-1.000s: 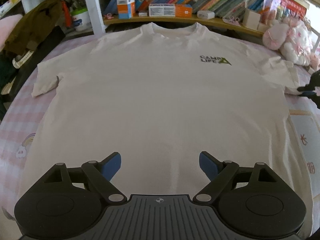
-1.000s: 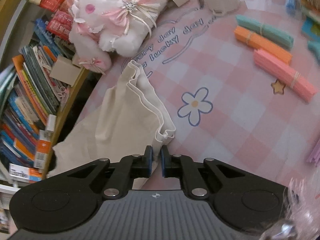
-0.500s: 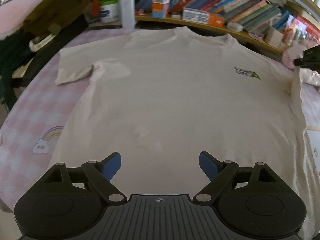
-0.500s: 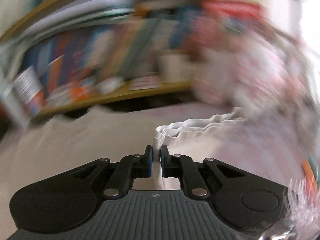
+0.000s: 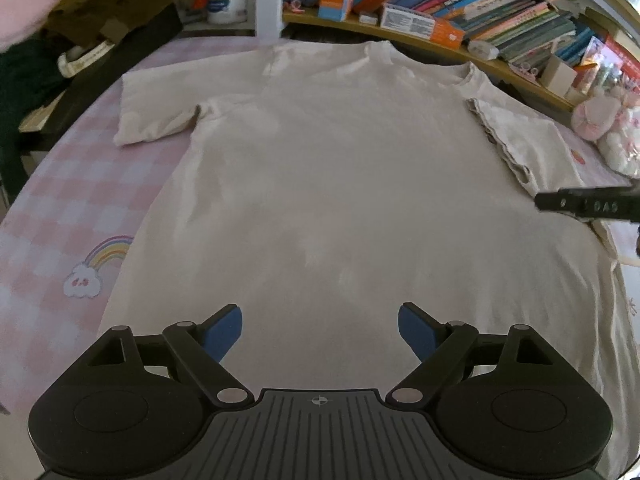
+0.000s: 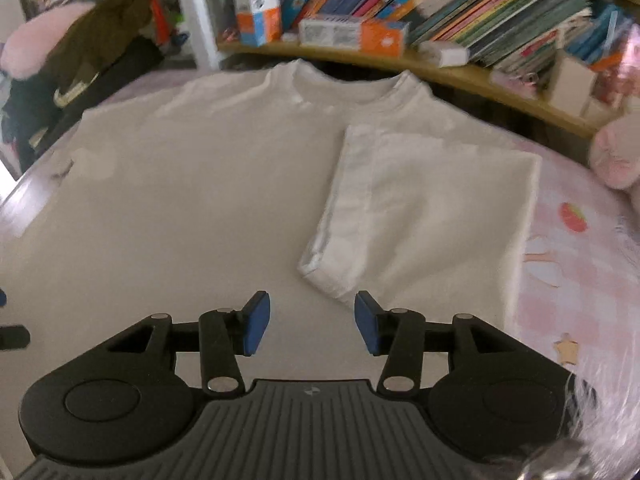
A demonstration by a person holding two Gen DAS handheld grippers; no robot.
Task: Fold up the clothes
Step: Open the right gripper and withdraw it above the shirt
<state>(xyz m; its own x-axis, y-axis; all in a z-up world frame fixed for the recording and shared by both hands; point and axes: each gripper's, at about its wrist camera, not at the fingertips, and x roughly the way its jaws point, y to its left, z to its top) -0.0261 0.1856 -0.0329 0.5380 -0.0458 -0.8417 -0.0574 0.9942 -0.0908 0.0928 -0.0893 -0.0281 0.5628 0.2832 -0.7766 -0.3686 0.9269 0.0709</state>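
The right claw [image 6: 310,322] was opening, nothing between its pads, with the folded sleeve [image 6: 420,216] lying just beyond on the shirt's chest. The left claw [image 5: 320,330] stood spread wide and empty over the near hem. One T-shirt [image 5: 340,184] lay flat, face up, on the pink checked bed [image 5: 60,208], collar at the far side. One sleeve was folded inward; one, the left sleeve [image 5: 154,110], remained spread. The cloth appeared light, soft and limp, likely to sag; sleeve cuff, shoulder seam or hem corner would suit gripping.
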